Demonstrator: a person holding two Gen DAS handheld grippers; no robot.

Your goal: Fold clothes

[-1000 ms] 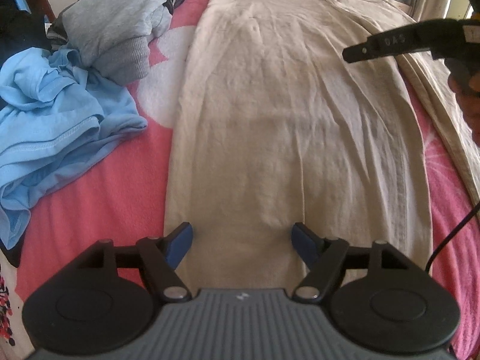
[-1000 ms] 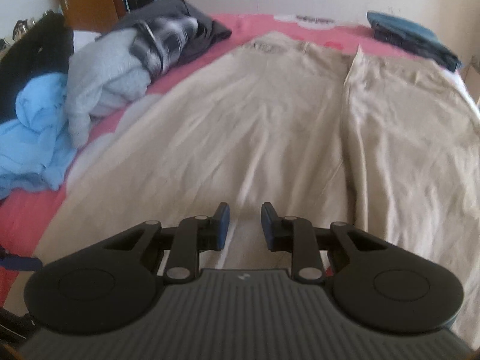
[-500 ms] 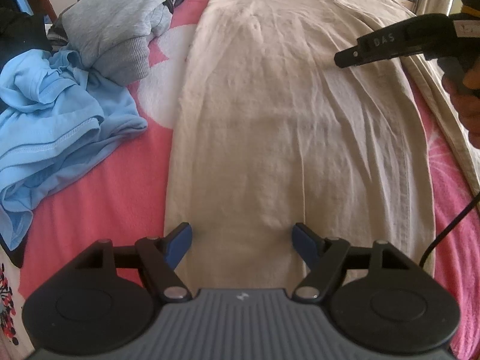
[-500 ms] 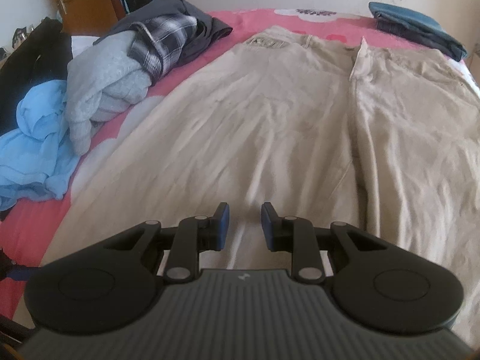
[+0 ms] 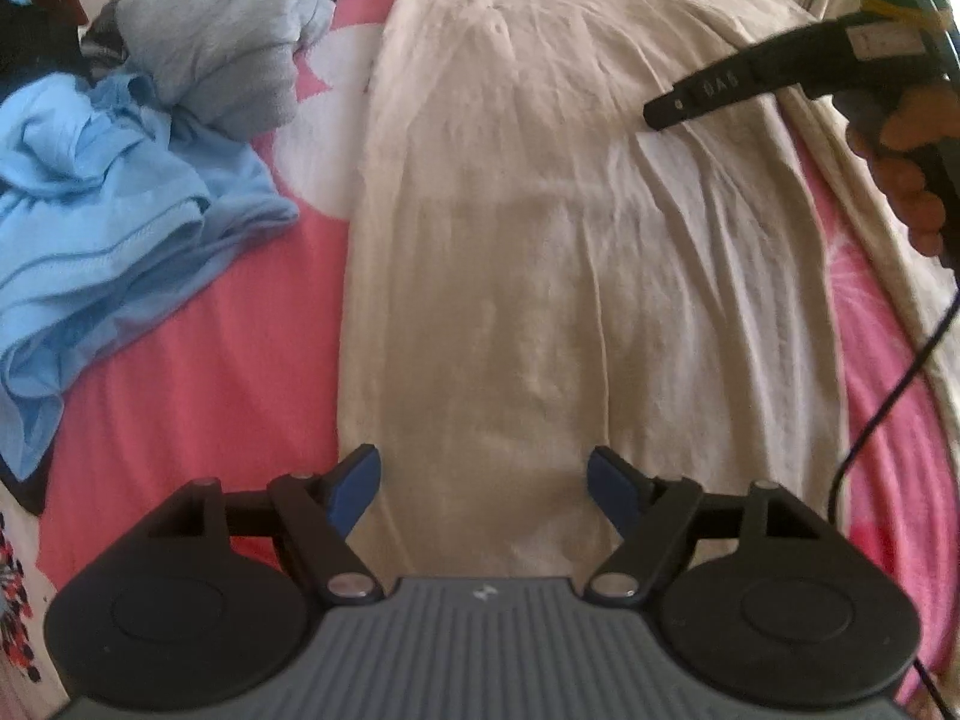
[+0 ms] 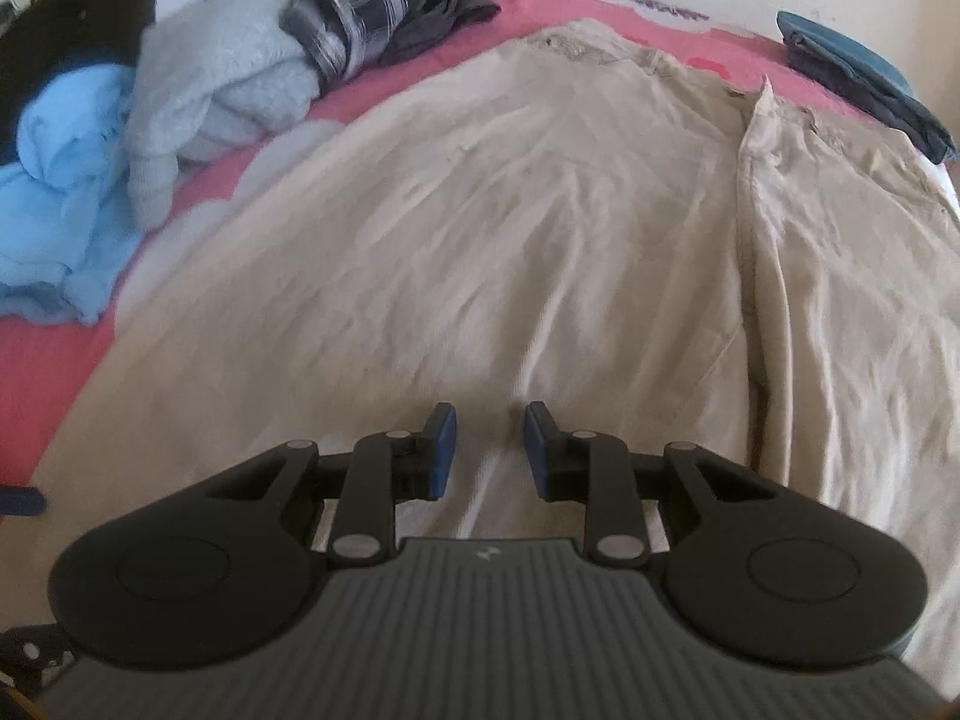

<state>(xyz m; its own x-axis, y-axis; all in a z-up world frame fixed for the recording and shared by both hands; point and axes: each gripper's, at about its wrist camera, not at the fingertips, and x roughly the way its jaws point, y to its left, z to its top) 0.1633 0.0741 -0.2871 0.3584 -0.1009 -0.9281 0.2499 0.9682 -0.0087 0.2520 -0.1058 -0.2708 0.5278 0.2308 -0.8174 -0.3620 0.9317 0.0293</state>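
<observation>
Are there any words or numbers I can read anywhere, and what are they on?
"0A5", or near it, slightly blurred: on the black finger of the right hand-held gripper as the left wrist view shows it.
White sticker farther back on that gripper: print too blurred to read.
Small patch at the waistband of the beige cotton trousers: too blurred to read.
Small pale logo on the grey ribbed gripper body: a mark, no letters.

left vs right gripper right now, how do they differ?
Left gripper has its jaws spread wide; right gripper has a narrow gap. Left sits at the hem end of the beige trousers; right hovers further up the leg. Both hold nothing, and both have blue pads.
</observation>
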